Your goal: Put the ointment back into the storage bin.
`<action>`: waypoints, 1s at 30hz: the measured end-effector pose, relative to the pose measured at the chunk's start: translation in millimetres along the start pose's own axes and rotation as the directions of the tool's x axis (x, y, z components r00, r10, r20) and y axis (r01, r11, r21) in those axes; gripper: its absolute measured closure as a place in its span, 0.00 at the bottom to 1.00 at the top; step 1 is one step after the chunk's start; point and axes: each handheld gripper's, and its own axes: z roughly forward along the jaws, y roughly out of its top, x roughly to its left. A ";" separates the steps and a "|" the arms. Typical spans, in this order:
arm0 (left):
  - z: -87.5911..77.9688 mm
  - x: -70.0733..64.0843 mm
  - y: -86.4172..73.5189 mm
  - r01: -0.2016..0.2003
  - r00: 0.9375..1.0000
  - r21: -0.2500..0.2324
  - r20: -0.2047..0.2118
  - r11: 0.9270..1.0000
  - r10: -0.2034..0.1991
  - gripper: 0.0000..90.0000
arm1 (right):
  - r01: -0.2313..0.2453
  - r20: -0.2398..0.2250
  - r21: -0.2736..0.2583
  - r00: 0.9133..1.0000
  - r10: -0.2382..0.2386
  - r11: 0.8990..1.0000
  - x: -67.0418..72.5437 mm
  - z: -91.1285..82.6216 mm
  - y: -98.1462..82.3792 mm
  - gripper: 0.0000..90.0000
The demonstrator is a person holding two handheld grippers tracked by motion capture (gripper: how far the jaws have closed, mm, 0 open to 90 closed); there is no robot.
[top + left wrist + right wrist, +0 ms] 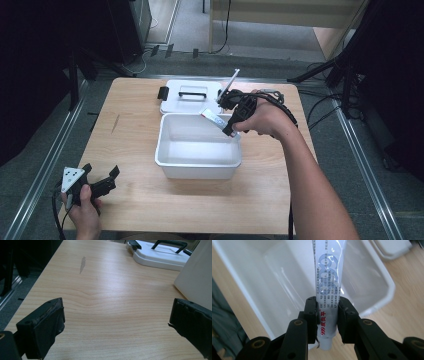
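Tube [327, 292] was clamped near its cap between the right gripper [327, 315] pads, above the white bin [165, 150] | left gripper [116, 322] was parked, jaws apart, nothing between | risk: slippery tube could be tilted onto the rim.

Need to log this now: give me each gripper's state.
Left gripper: open, holding nothing, low over the table.
Right gripper: closed on the tube, held over the bin.
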 end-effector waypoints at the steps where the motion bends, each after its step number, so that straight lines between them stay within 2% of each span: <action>1: 0.0 0.0 0.0 0.000 1.000 0.000 0.000 1.000 0.000 0.01 | 0.038 -0.012 -0.005 0.999 -0.038 0.999 2.3 1.3 0.1 0.81; 3: 0.0 0.0 0.0 0.000 1.000 0.000 0.000 1.000 0.000 0.00 | 0.120 -0.036 -0.011 0.992 -0.120 0.993 8.1 4.6 0.8 0.81; 5: 0.0 0.0 0.0 0.000 1.000 0.000 0.000 1.000 0.000 0.00 | 0.183 -0.047 -0.008 0.982 -0.183 0.983 13.1 8.5 1.9 0.81; 9: 0.1 0.0 0.0 0.002 1.000 -0.001 0.000 1.000 -0.002 0.00 | 0.238 -0.072 0.004 0.969 -0.237 0.971 19.6 14.9 3.4 0.81; 13: 0.1 0.0 0.0 0.002 1.000 -0.001 0.000 1.000 -0.002 0.00 | 0.264 -0.074 0.024 0.962 -0.262 0.964 22.0 20.5 4.1 0.81; 19: 0.2 0.1 0.0 0.003 1.000 -0.001 0.001 1.000 -0.003 0.00 | 0.293 -0.067 0.089 0.955 -0.288 0.952 20.6 30.5 0.7 0.81; 23: 0.2 0.0 0.0 0.002 1.000 -0.001 0.001 1.000 -0.002 0.01 | 0.295 -0.059 0.107 0.955 -0.290 0.949 22.0 33.5 -1.1 0.81; 27: 0.2 0.0 0.0 0.002 1.000 -0.001 0.001 1.000 -0.002 0.00 | 0.324 -0.053 0.122 0.946 -0.320 0.938 22.2 38.8 -2.2 0.81; 30: 0.1 0.1 0.0 0.000 1.000 0.000 0.001 1.000 0.000 0.00 | 0.327 -0.055 0.130 0.945 -0.322 0.936 22.7 42.6 -3.8 0.81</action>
